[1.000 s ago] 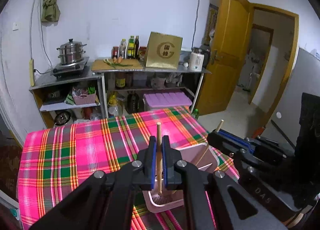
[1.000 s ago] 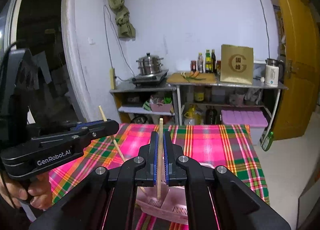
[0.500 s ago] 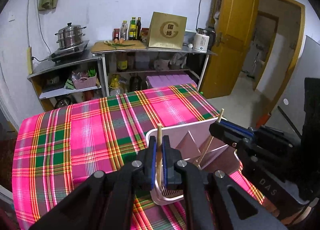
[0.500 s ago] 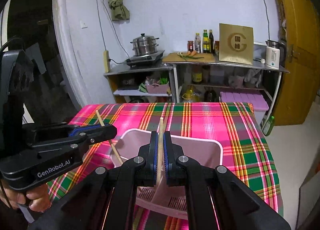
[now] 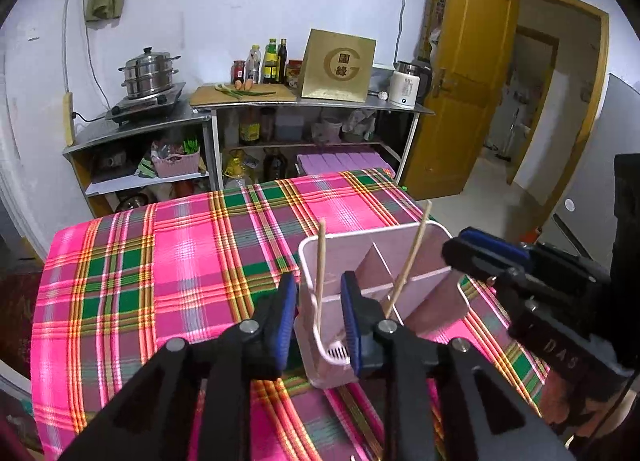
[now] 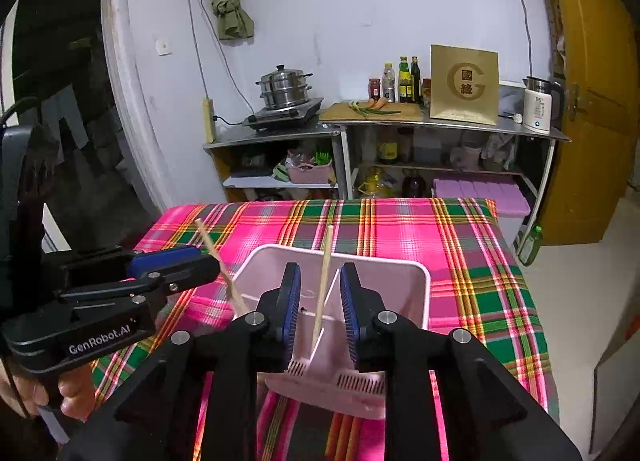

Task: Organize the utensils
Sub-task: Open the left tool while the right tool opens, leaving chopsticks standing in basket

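— How were the claws seen?
— Left claw (image 5: 318, 315) and right claw (image 6: 320, 301) had just been opening; each chopstick (image 5: 320, 269) (image 6: 323, 281) stood untouched inside the pink holder (image 5: 400, 233).

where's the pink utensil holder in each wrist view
Left wrist: the pink utensil holder sits lower centre-right, just past the open left gripper.
Right wrist: the holder sits low in the middle, behind the open right gripper.
Shared landmark: gold box on the counter.
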`<action>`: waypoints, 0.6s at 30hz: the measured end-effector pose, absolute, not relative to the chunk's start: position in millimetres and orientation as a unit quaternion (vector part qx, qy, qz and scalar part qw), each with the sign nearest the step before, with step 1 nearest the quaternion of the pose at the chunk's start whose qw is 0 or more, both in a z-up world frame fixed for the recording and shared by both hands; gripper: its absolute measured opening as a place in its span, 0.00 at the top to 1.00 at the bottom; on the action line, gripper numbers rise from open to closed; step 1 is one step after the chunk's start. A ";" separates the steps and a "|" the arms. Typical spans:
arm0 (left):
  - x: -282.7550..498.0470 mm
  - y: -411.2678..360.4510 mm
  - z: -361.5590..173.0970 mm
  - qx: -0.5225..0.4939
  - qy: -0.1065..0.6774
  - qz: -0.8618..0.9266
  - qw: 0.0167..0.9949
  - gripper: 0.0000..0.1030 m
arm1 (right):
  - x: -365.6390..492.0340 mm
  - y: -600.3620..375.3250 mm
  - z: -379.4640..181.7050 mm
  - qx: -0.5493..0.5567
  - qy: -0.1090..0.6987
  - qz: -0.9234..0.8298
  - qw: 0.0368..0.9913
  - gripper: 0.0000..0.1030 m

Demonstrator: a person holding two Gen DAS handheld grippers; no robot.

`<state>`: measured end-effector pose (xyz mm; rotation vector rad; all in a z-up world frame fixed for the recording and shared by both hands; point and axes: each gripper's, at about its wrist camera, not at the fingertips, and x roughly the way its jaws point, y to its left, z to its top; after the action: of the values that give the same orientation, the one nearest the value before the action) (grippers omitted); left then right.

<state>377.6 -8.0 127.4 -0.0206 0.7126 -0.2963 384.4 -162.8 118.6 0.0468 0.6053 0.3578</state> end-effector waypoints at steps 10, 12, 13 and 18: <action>274.0 14.0 108.9 -0.015 0.322 -0.139 0.936 0.75 | 283.7 -177.9 120.0 0.019 0.267 0.187 0.945 0.78; 251.0 19.8 100.5 -0.022 0.322 -0.141 0.936 0.75 | 262.6 -179.1 114.9 0.015 0.263 0.192 0.945 0.78; 239.9 23.9 95.7 -0.029 0.323 -0.140 0.936 0.75 | 250.2 -179.6 110.5 0.012 0.263 0.195 0.945 0.78; 195.1 33.1 74.1 -0.042 0.330 -0.130 0.934 0.75 | 203.7 -186.2 83.5 0.016 0.277 0.199 0.940 0.74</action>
<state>195.1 33.1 74.1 -0.0868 0.6753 -0.2657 203.7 -186.2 83.5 0.0321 0.5651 0.4060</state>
